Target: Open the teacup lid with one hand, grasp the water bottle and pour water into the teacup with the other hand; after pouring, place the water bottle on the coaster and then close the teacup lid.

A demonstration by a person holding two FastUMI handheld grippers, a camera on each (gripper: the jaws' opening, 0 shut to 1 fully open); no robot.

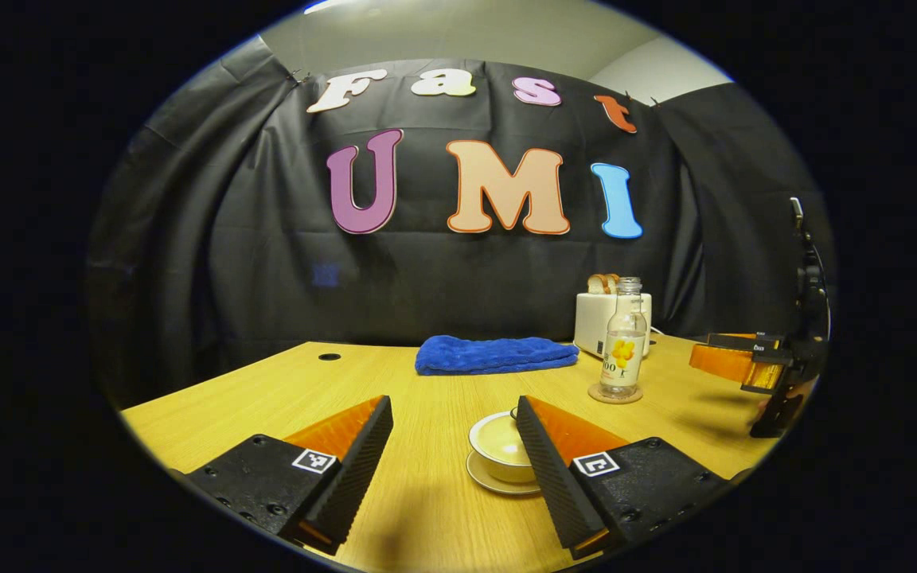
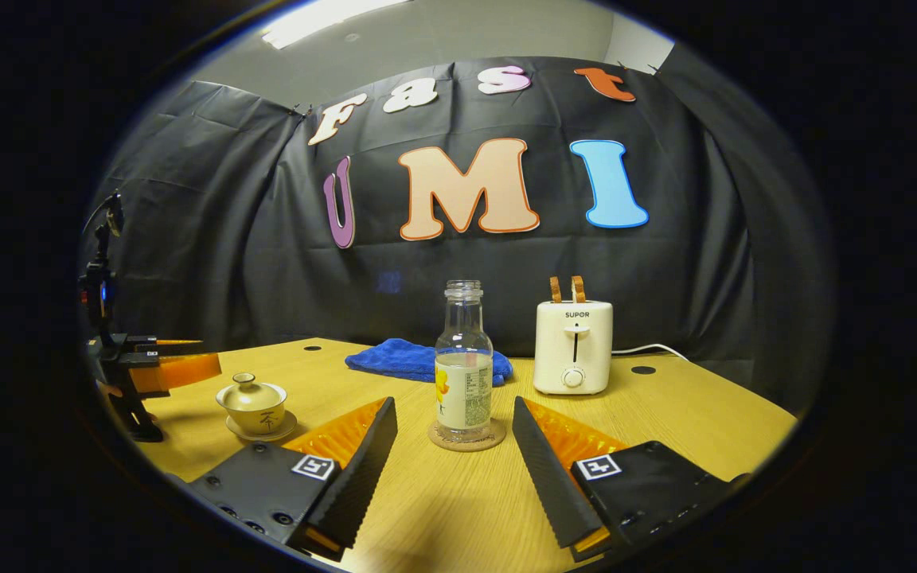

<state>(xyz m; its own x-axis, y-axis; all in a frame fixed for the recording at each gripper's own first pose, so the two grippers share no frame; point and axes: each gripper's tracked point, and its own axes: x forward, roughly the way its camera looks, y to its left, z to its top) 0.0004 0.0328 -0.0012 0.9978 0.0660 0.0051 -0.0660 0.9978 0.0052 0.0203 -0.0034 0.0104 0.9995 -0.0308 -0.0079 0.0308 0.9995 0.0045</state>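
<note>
Both claws spread, holding nothing | step: lid opening not begun — left claw (image 1: 454, 446) near teacup (image 1: 501, 451), lid (image 2: 251, 389) on | next: pinch lid knob; right claw (image 2: 454, 446) faces water bottle (image 2: 464, 362) on coaster (image 2: 467, 439)

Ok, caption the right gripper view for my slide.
Open right hand-held gripper faces the water bottle on its coaster, lidded teacup at left, toaster behind.

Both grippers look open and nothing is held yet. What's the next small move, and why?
Probably ease the left gripper forward and a little to its right, onto the teacup lid. The lid sits closed on the teacup, and the cup lies partly behind that gripper's right finger, not centred between the fingers. The water bottle stands on its coaster, ahead of the open right gripper.
</note>
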